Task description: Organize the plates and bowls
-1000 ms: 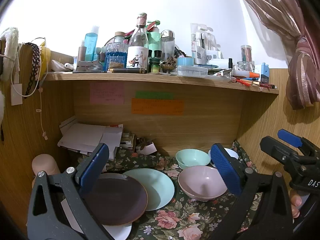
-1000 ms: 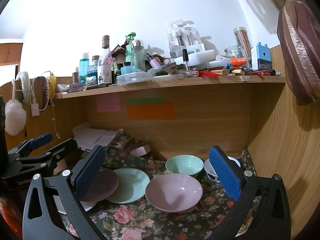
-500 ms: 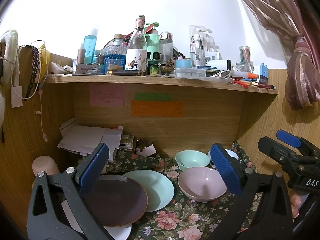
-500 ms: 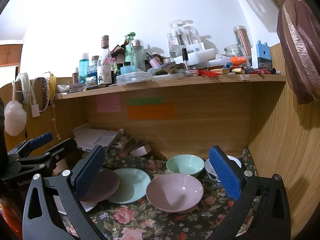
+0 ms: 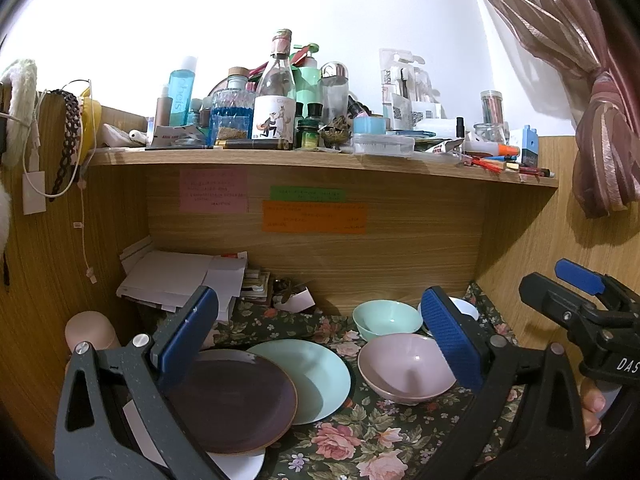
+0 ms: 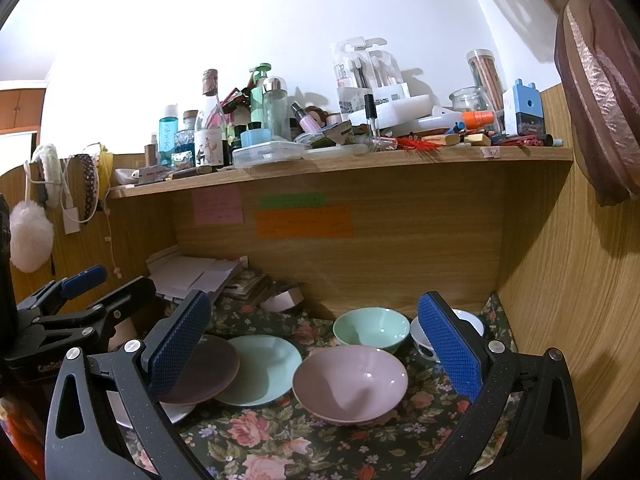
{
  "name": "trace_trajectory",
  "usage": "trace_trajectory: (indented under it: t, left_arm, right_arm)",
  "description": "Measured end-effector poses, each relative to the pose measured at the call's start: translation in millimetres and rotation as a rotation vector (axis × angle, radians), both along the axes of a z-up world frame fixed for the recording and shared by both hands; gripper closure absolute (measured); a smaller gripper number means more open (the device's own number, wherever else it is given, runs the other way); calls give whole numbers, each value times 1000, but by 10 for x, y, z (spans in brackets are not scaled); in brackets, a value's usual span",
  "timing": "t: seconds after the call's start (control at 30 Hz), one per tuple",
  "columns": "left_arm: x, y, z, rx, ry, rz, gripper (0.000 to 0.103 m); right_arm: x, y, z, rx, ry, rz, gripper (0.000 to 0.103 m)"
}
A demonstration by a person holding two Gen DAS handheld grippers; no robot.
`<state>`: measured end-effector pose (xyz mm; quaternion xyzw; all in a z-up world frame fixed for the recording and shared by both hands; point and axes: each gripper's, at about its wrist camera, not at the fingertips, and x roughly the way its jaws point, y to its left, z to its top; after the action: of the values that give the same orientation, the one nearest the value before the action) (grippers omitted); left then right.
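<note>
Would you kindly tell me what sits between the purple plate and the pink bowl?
The mint plate, its left edge under the purple plate; floral cloth separates it from the pink bowl. Right wrist view.

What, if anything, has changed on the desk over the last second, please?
Almost nothing. Both grippers, left and right, stay open and empty above the floral cloth, with only a slight camera drift. The purple plate, green plate, pink bowl, green bowl and white bowl have not moved.
</note>
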<state>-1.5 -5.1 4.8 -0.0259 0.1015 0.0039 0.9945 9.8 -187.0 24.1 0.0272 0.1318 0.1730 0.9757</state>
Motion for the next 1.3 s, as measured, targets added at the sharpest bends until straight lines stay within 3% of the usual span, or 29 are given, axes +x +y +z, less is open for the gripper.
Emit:
trace_trajectory:
  t: [1.03, 1.3]
  left_arm:
    - [84, -22, -31, 3, 11, 7, 0]
    - [145, 52, -124, -1, 35, 15, 0]
  right_arm:
    - [43, -1, -15, 7, 9, -2, 0]
    - [153, 85, -85, 16, 46, 23, 0]
